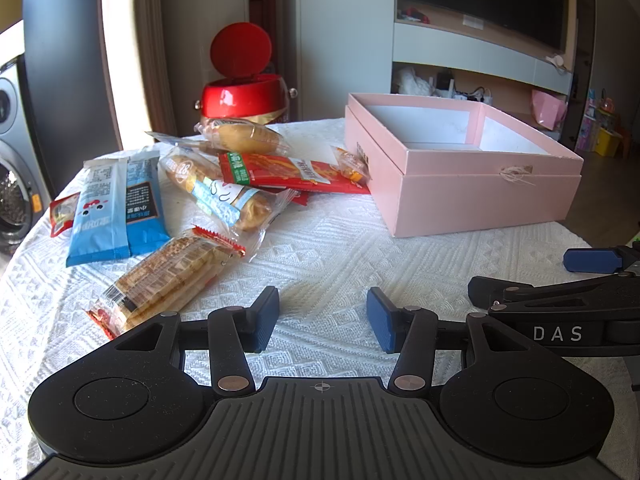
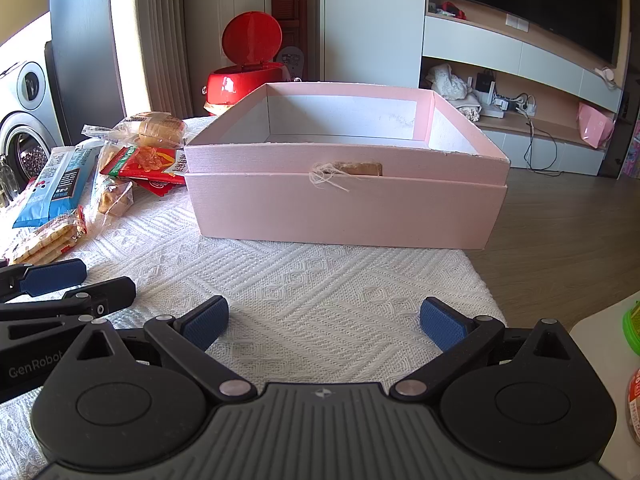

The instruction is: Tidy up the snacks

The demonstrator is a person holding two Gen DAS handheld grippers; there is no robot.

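Note:
An open pink box stands on the white cloth; its inside looks empty. A pile of wrapped snacks lies to its left: a cracker pack, blue packets, a bread roll in clear wrap, a red packet and a bun. My left gripper is open and empty, low over the cloth just right of the cracker pack. My right gripper is open and empty in front of the box.
A red bin with raised lid stands behind the table. The right gripper shows at the right edge of the left wrist view. The cloth's right edge drops to a wooden floor. Snack items sit at far right.

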